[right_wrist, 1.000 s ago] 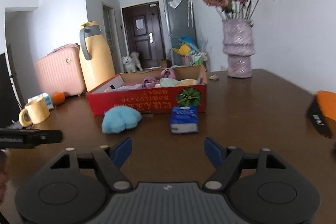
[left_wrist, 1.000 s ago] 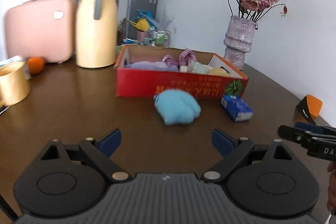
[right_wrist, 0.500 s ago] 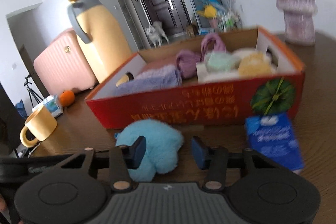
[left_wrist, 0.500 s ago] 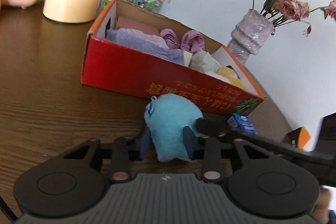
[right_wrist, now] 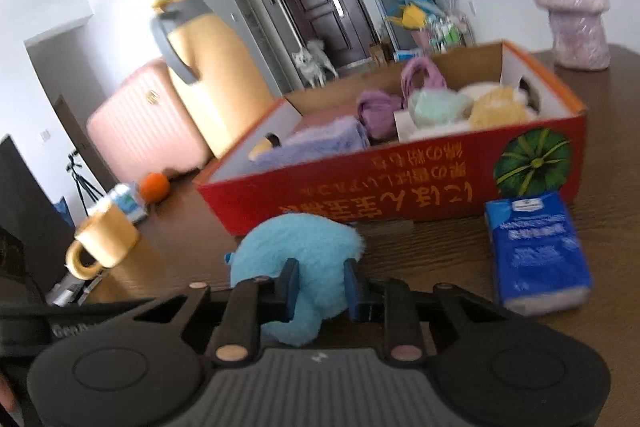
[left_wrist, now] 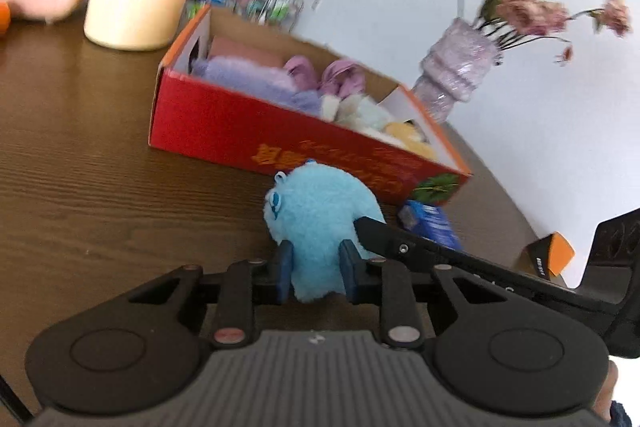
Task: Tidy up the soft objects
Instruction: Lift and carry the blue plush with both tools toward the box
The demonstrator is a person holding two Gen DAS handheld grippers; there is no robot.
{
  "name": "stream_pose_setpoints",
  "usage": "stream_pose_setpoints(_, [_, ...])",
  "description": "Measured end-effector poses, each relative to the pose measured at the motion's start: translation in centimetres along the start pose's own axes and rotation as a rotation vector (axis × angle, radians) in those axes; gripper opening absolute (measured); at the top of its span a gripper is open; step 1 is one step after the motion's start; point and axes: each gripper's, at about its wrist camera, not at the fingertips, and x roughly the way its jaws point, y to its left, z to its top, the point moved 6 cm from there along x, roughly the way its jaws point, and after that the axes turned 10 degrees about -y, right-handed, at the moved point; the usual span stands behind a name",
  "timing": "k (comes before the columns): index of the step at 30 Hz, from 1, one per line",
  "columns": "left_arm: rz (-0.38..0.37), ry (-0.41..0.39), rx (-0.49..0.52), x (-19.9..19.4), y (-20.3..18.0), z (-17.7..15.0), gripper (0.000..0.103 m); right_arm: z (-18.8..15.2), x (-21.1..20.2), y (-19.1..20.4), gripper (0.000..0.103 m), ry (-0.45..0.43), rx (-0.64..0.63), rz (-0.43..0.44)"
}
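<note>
Blue plush (left_wrist: 320, 223) is on the table (left_wrist: 100, 207) just in front of the red box (left_wrist: 288, 143), and I've got both claws pinched on it: left claw (left_wrist: 316, 269) and right claw (right_wrist: 320, 287). Box opening sits straight ahead and above.

Fluffy blue plush toy (left_wrist: 320, 223) (pinched both sides) fronts the red box (left_wrist: 240, 131).

Left wrist view: low over worktop (left_wrist: 80, 163), close, facing red box (left_wrist: 248, 135) at frame centre, tilted. Right wrist view: same box (right_wrist: 400, 187), from its right. Shared: blue plush (left_wrist: 320, 223) (right_wrist: 296, 251), lower centre.
</note>
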Motion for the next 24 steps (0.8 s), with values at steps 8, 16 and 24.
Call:
stream_pose_setpoints(8, [-0.047,-0.078,0.086,-9.1,-4.4,-4.3,0.025,-2.5,-10.7,3.8,0.022,-0.079,-0.099,-0.008])
stream_pose_setpoints(16, [-0.081,-0.131,0.137,-15.7,-7.4,-6.7,0.025,-3.6,-18.0,6.8,0.022,-0.156,-0.151,-0.023])
stream_pose_setpoints(24, [-0.099,-0.182,0.161,-19.0,-9.2,-7.2,0.025,-3.4,-21.8,8.1,0.022,-0.208,-0.166,-0.01])
